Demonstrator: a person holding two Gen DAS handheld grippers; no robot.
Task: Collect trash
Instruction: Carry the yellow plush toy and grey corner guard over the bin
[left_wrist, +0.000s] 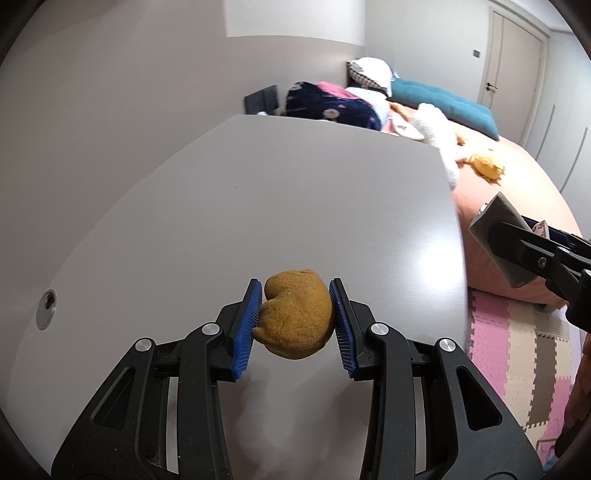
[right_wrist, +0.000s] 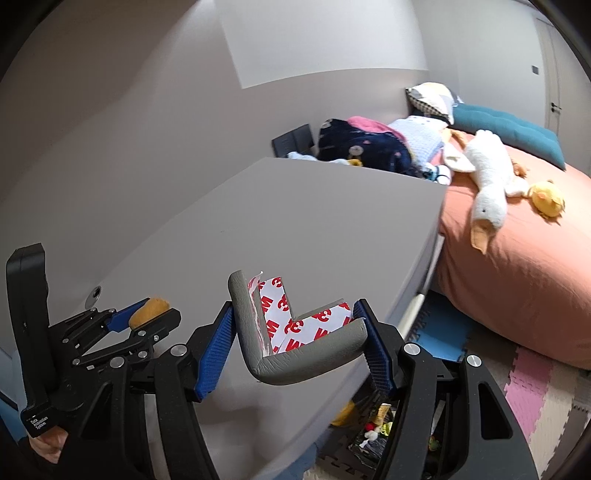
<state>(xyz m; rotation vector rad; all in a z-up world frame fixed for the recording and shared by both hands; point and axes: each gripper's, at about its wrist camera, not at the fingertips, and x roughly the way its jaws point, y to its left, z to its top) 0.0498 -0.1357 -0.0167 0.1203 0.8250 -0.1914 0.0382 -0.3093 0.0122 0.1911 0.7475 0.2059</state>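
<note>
Left tongs (left_wrist: 295, 319) clench 1 brown lump (left_wrist: 295, 314); right tongs (right_wrist: 299, 341) grip a grey corner guard (right_wrist: 295, 363) (over the desk (left_wrist: 258, 206)).

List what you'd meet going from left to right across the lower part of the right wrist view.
Left gripper shut on the brown fuzzy lump → right gripper shut on the grey L-shaped corner guard → pink and grey foam floor mat.
</note>
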